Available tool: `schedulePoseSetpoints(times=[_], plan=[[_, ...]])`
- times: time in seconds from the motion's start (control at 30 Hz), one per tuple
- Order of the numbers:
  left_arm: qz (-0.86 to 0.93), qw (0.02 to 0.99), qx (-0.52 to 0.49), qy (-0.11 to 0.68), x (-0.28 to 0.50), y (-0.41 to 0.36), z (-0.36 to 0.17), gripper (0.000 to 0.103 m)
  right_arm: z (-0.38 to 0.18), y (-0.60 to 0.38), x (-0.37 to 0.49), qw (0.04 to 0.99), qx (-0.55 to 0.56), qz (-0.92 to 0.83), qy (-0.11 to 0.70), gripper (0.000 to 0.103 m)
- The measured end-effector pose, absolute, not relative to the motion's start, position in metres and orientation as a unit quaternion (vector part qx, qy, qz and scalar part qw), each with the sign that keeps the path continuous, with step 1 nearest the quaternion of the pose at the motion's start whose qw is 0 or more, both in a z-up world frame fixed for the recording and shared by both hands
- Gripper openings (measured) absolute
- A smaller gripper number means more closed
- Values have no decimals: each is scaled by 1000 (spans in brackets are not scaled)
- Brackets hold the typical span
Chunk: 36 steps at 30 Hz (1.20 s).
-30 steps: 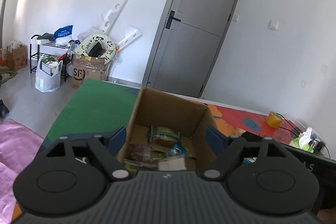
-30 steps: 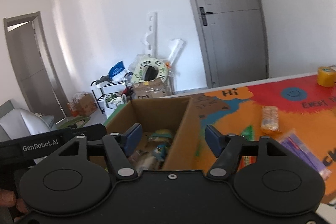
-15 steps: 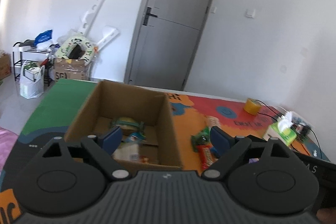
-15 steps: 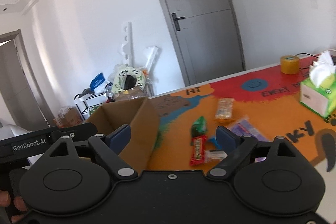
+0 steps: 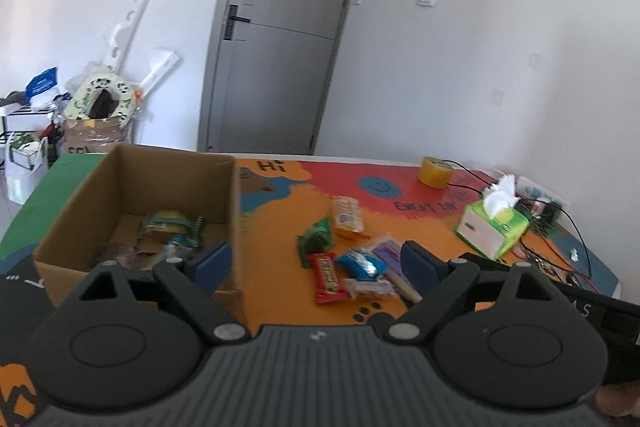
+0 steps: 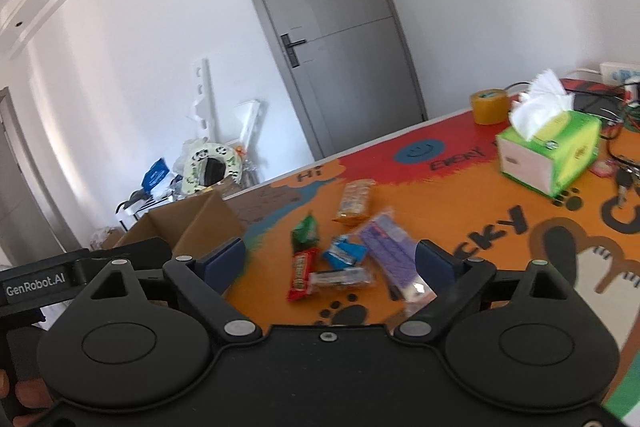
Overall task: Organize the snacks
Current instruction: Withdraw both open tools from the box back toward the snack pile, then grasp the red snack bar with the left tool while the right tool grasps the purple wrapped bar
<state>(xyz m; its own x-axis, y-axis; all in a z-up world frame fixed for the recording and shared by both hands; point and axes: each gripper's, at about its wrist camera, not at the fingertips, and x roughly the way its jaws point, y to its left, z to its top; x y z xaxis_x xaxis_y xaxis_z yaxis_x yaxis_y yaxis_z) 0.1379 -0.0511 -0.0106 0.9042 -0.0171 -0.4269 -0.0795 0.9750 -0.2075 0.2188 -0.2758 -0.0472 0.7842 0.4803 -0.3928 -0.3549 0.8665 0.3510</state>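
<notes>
An open cardboard box [image 5: 132, 187] stands on the left of the table with several snack packs inside [image 5: 172, 227]. Loose snacks lie on the orange mat to its right: a red bar [image 5: 327, 277], a green pack [image 5: 316, 239], a blue pack [image 5: 360, 263], a purple pack [image 6: 390, 247] and an orange cracker pack [image 5: 348, 217]. My left gripper [image 5: 316, 263] is open and empty above these snacks. My right gripper [image 6: 330, 259] is open and empty, also over the pile; the box edge [image 6: 192, 223] shows to its left.
A green tissue box [image 6: 548, 155] stands at the right, with a yellow tape roll [image 6: 488, 105] behind it. Cables and keys [image 6: 624, 179] lie at the far right. A grey door [image 5: 288, 67] and floor clutter [image 5: 92, 115] are behind the table.
Both grippers have swung right, away from over the box and toward the loose snacks on the mat. Both stay open and empty.
</notes>
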Motion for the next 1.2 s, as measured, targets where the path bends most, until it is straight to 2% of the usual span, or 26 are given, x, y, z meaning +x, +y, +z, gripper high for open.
schedulePoseSetpoints(times=[0.4,0.67,0.8,1.07,1.2], plan=[[-2,968,-94,233,159,-85,-26,90,-71,-316,230,935,154,194,255,92],[-5,966,-88,244,183,-96,-41,86,-85,-314,250,930,151,197,272,82],[-3,962,-93,255,200,-96,-50,74,-88,-307,264,930,145,199,274,81],[31,952,-107,285,236,-94,-73,56,-96,-285,300,926,125,211,286,80],[52,947,-113,296,250,-89,-84,51,-103,-270,315,925,103,220,294,80]])
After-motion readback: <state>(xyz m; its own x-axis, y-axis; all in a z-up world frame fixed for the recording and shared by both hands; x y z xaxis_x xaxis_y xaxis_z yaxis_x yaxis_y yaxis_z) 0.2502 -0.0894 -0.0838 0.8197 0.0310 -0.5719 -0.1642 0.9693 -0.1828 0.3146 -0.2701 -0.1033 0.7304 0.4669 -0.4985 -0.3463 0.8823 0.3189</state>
